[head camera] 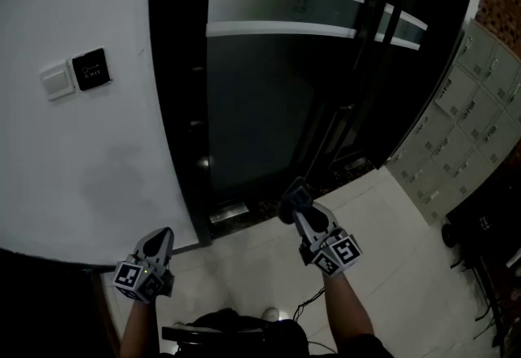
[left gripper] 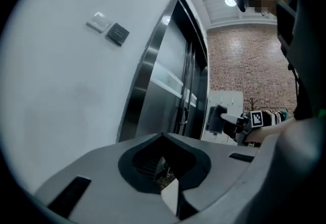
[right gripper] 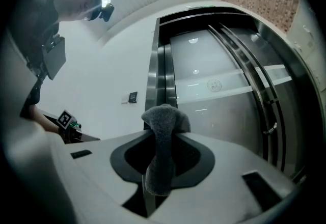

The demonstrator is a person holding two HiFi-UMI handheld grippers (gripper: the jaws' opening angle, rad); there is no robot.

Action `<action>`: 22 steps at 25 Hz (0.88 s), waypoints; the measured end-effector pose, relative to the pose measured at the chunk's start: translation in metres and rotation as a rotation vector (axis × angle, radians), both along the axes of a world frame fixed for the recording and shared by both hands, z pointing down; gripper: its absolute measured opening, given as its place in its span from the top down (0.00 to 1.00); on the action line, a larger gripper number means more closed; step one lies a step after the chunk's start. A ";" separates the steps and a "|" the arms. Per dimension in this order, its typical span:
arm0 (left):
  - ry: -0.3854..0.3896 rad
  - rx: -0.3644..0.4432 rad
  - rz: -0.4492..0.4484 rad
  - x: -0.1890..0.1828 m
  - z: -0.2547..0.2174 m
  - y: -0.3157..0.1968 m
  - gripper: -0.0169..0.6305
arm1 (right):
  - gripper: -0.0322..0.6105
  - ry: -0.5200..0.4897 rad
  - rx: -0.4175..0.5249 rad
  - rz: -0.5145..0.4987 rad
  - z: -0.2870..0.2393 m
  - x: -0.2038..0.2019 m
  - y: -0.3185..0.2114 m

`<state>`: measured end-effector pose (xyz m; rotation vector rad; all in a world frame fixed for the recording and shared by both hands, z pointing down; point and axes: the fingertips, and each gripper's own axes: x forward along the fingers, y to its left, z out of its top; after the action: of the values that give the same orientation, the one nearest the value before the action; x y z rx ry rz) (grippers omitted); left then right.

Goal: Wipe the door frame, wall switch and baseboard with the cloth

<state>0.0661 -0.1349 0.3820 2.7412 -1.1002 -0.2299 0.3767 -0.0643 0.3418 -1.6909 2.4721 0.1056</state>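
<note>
Right gripper view: right gripper [right gripper: 153, 187] tight on fuzzy grey cloth [right gripper: 164, 122]; left gripper [left gripper: 172, 193] closed.

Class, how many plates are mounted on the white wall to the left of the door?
2. A white wall switch and, just to its right and slightly higher, a black exit plate. Both are on the white wall, left of the dark door frame. None appear hidden.

Right tool [right gripper: 161, 141], jaws clamped on an upright fuzzy grey cloth [right gripper: 164, 116], dark metal door frame [right gripper: 162, 73] directly behind it, frosted glass door panel [right gripper: 224, 90] at right, small black wall switch [right gripper: 133, 96] on the white wall [right gripper: 102, 65] beside the frame.
</note>
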 end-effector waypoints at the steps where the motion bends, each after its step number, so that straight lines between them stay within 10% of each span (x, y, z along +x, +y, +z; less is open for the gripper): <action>1: 0.017 0.003 -0.019 0.022 -0.003 -0.001 0.97 | 0.82 0.022 -0.001 -0.024 -0.002 0.018 0.002; 9: 0.007 0.024 -0.089 0.138 -0.033 -0.002 0.97 | 0.82 0.155 0.055 -0.230 -0.033 0.095 -0.027; 22: -0.074 0.118 -0.370 0.096 -0.052 -0.096 0.97 | 0.82 0.432 0.357 -0.600 -0.117 -0.003 -0.202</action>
<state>0.1617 -0.2305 0.3299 2.6404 -1.6619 -0.2500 0.3739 -0.2663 0.2248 -0.8044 2.9114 0.8533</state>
